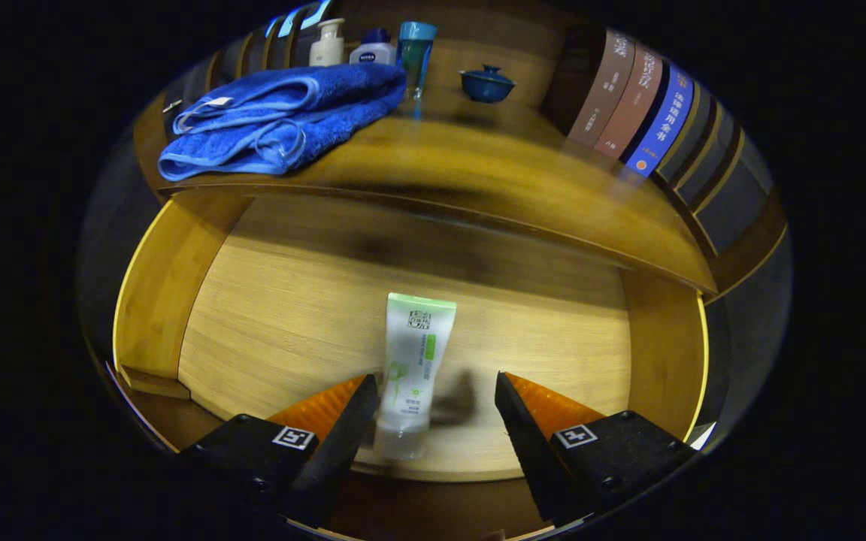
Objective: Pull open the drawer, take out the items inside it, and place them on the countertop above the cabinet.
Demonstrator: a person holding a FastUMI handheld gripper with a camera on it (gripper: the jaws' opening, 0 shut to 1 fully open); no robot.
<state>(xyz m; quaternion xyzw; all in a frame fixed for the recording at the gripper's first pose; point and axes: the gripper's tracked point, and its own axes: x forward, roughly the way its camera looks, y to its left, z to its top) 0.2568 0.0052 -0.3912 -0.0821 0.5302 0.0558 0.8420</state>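
With the drawer (177, 315) already standing open, the gripper (433, 398) is hovering wide open and empty over the tube (412, 376), which is lying on the drawer floor between its fingers, awaiting transfer to the countertop (493, 173).

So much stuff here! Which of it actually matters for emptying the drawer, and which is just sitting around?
Part of the job:
- open drawer
- white and green tube lying in it, between the open fingers of the hand-held gripper
- countertop, where it goes

Just lying about, on the countertop:
- folded blue towel
- three bottles
- blue lidded bowl
- row of books
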